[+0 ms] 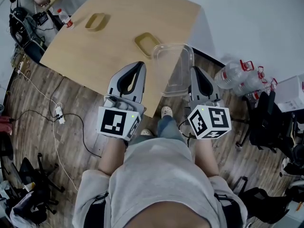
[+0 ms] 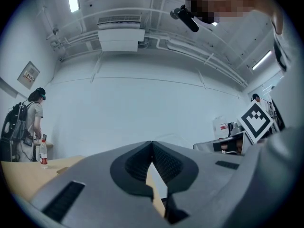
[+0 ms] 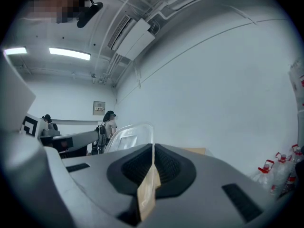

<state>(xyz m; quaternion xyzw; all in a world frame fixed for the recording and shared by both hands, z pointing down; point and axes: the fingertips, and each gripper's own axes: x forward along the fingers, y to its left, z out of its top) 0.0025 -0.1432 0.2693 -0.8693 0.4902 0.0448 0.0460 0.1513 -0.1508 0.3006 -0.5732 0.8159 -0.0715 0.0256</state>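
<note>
Over the near edge of the wooden bench (image 1: 109, 42) hangs a clear plastic tray (image 1: 174, 65), with its rim pinched in the right claw (image 1: 194, 71). It looks light, thin and slippery, and probably bends easily; the stiffer rim seems the best hold. Just beside it, the left claw (image 1: 140, 65) is closed on nothing.

Lid (image 1: 173, 65) over table (image 1: 95, 51) edge, tray (image 1: 147, 43) just behind, likely second tray (image 1: 96, 22) farther left
</note>
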